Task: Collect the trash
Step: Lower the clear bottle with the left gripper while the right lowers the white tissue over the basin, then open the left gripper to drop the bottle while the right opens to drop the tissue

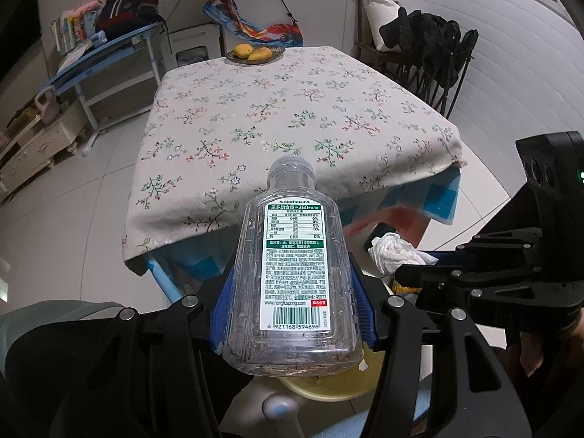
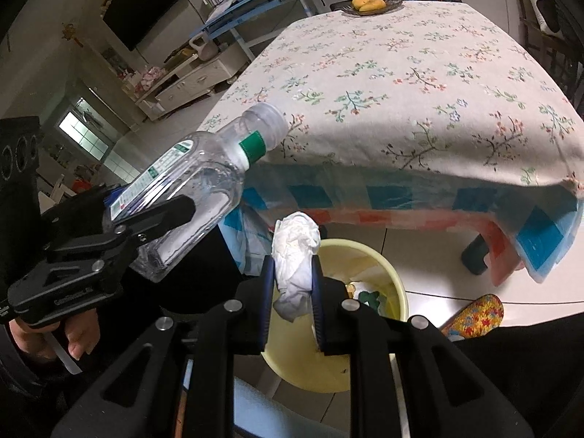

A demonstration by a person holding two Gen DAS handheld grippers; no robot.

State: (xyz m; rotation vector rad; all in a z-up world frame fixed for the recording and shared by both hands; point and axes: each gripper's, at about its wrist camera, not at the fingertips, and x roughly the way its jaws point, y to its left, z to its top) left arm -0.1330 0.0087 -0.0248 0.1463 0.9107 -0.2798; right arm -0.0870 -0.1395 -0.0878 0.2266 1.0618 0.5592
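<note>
My left gripper (image 1: 292, 284) is shut on an empty clear plastic bottle (image 1: 295, 273) with a white and green label, its open neck pointing away toward the table. From the right wrist view the same bottle (image 2: 189, 182) hangs at the left in that gripper (image 2: 153, 215). My right gripper (image 2: 294, 273) is shut on a crumpled white tissue (image 2: 295, 252), held just above a pale yellow bin (image 2: 365, 255). In the left wrist view the tissue (image 1: 394, 255) shows at the right, and the bin (image 1: 328, 388) peeks out under the bottle's base.
A table with a floral cloth (image 1: 292, 109) stands ahead, with a dish of yellow fruit (image 1: 255, 54) at its far edge. A black folding chair (image 1: 434, 58) stands at the right. A patterned slipper (image 2: 478, 314) lies on the tiled floor beside the bin.
</note>
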